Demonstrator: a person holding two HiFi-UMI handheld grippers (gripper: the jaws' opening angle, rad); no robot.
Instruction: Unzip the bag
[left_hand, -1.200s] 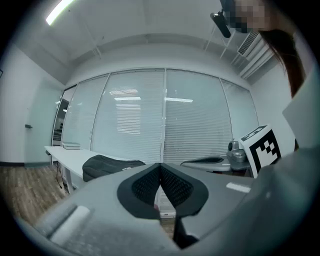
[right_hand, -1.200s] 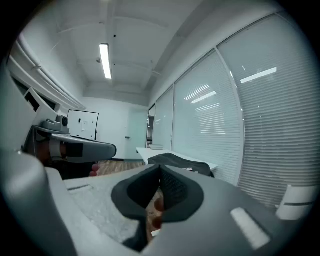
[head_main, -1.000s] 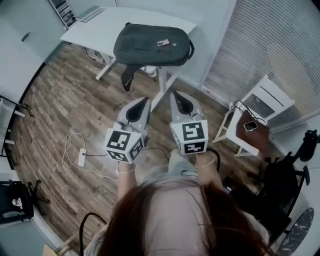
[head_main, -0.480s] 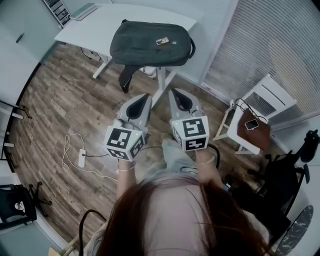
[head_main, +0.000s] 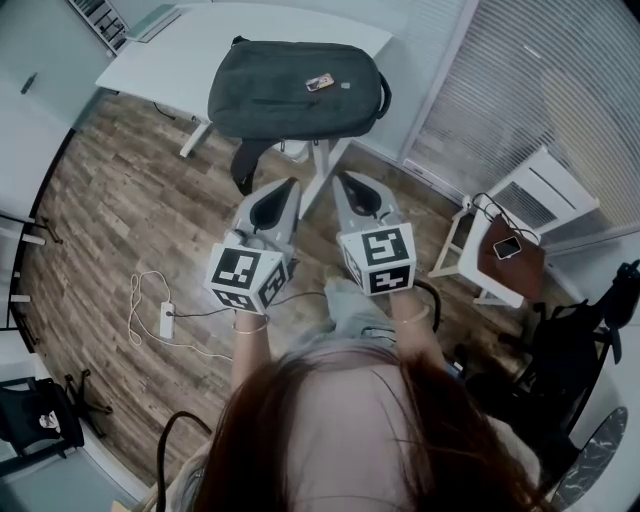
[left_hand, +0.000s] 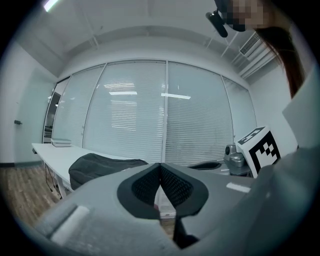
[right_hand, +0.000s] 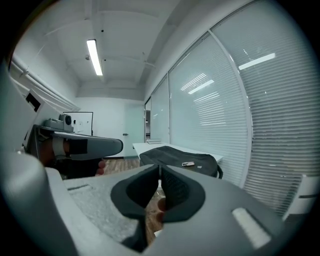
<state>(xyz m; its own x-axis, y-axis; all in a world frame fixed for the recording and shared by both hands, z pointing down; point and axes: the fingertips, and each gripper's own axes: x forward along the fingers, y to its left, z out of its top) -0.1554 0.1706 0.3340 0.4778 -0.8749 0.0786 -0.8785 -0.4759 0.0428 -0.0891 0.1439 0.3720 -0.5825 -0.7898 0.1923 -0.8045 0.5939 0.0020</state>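
Head view: bag (head_main: 290, 92) lies on table (head_main: 170, 55), well beyond left gripper (head_main: 292, 185).

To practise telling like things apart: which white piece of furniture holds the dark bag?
The white desk at the head view's top: the dark bag lies flat on it. The white chair at right carries a phone, no bag.

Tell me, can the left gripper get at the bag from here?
Probably, once it moves closer: the left gripper hangs short of the bag on the table, with only floor between.
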